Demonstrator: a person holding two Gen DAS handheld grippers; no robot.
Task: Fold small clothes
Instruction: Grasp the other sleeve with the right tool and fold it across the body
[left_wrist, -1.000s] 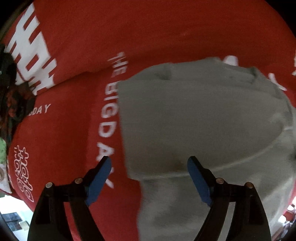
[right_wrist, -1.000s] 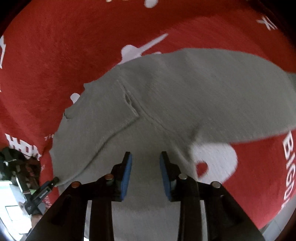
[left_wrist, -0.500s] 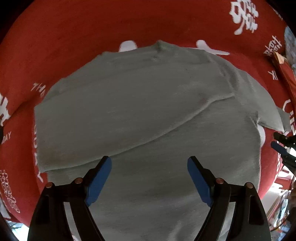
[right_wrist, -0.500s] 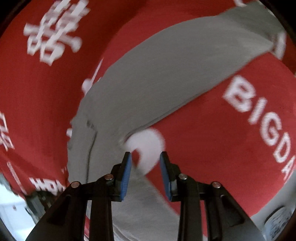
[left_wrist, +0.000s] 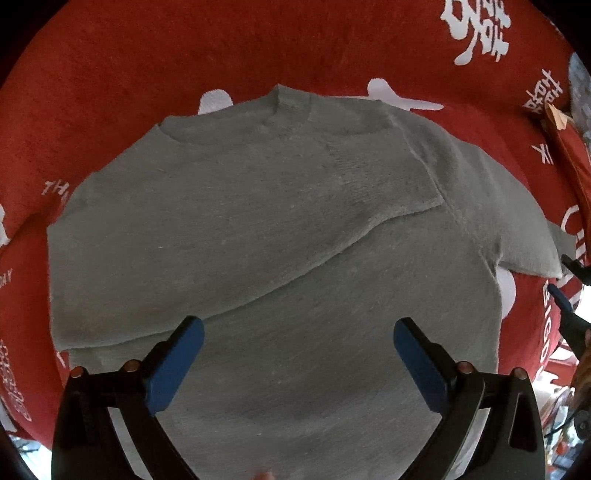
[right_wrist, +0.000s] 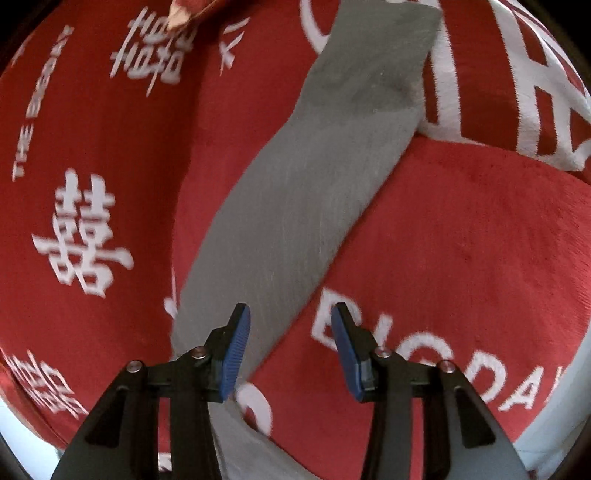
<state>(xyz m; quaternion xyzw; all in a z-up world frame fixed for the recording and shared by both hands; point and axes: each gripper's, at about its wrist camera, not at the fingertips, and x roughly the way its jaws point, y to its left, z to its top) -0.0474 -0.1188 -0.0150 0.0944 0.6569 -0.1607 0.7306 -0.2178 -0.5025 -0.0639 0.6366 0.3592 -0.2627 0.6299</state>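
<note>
A small grey knit sweater (left_wrist: 280, 236) lies flat on a red blanket (left_wrist: 147, 55), collar at the top; one sleeve is folded across its chest. My left gripper (left_wrist: 298, 343) points straight down over the sweater's lower body, its jaws opening wide with nothing held between them. The other sleeve (right_wrist: 295, 206) stretches out straight over the blanket in the right wrist view. My right gripper (right_wrist: 290, 343) hovers over that sleeve near its shoulder end, jaws opening, blue pads apart and not pressing the cloth. The right gripper also shows at the left wrist view's right edge (left_wrist: 565, 291).
The red blanket (right_wrist: 461, 229) bears white characters and lettering and has a raised fold (right_wrist: 517, 103) at the upper right. A brownish object (right_wrist: 184, 11) lies at the top edge. Clutter sits past the blanket's edge (left_wrist: 561, 391).
My left gripper slid from the sweater's left side to over its middle and spread wider. My right gripper swung out to the straight sleeve, rolled, and its pads parted.
</note>
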